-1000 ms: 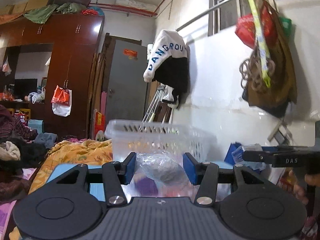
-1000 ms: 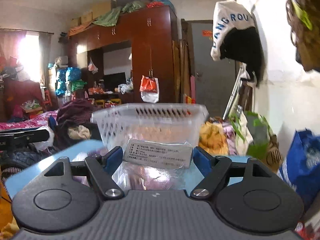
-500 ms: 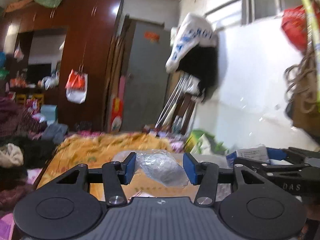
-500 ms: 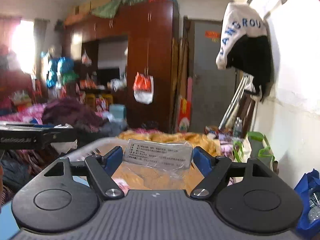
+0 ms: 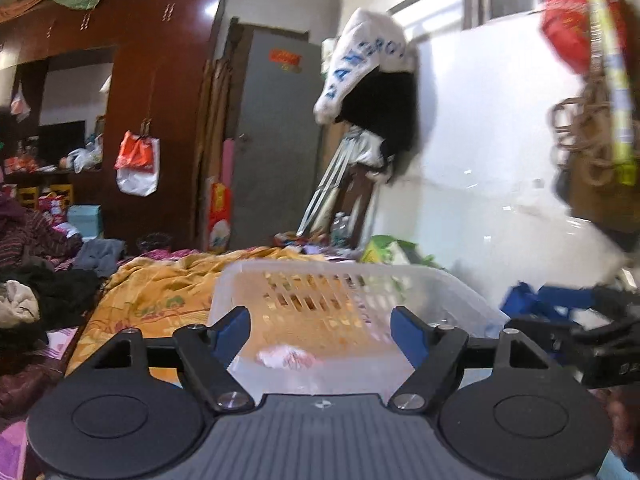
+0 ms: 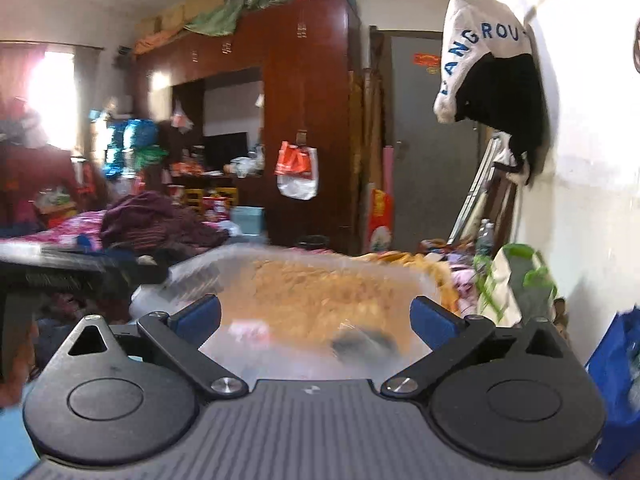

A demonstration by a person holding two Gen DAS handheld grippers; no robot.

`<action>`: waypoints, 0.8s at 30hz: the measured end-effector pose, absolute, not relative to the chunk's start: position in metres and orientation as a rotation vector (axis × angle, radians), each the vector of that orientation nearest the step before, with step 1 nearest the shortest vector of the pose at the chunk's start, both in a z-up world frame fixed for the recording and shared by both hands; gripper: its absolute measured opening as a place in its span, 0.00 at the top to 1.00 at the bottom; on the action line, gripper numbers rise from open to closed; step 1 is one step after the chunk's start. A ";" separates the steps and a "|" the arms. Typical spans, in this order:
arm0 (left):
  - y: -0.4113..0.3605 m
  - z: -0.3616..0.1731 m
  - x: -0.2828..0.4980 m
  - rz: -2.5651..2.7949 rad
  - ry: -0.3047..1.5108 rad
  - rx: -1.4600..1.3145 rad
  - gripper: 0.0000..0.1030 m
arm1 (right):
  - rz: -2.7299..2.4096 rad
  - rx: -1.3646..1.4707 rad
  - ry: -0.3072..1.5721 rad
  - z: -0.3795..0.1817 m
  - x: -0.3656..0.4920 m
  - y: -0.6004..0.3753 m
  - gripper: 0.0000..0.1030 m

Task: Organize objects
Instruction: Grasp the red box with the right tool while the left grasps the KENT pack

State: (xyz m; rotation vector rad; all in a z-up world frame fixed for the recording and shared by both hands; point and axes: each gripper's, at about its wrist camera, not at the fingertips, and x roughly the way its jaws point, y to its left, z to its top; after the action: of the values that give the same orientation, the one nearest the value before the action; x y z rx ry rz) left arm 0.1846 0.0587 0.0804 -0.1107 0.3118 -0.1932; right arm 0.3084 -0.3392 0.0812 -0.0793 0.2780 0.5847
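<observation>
While jaws gape, basket [image 5: 448, 292] holds packets [image 5: 286, 358]

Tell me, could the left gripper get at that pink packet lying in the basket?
Probably yes. The left gripper is open and empty, the basket is open-topped, and the pink packet lies uncovered just beyond its fingers.

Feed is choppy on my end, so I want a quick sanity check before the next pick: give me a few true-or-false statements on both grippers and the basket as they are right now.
1. The left gripper is open with nothing between its fingers. True.
2. The right gripper is clamped on a labelled packet. False: it is open and holds nothing.
3. The white plastic basket lies just ahead of both grippers. True.
4. The basket holds nothing. False: a pinkish item and a dark bagged item lie inside.
5. The basket has solid walls. False: its far wall is slotted.
</observation>
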 end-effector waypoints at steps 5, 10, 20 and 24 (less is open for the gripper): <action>0.068 0.039 0.110 -0.212 0.283 -0.127 0.14 | 0.575 -0.020 0.415 0.034 0.286 -0.370 0.00; 0.080 0.011 0.088 -0.228 0.309 -0.169 0.14 | 0.590 0.007 0.460 0.021 0.286 -0.380 0.02; 0.077 -0.013 0.094 -0.236 0.410 -0.160 0.15 | 0.591 -0.021 0.452 0.011 0.280 -0.374 0.26; 0.071 -0.025 0.099 -0.257 0.451 -0.183 0.15 | 0.590 -0.032 0.458 0.006 0.282 -0.369 0.27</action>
State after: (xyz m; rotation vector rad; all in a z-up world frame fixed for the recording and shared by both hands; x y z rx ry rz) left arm 0.0986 0.0705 -0.0246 -0.1826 0.4505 -0.2573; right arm 0.2821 -0.3690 0.0064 -0.0324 0.4583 0.5904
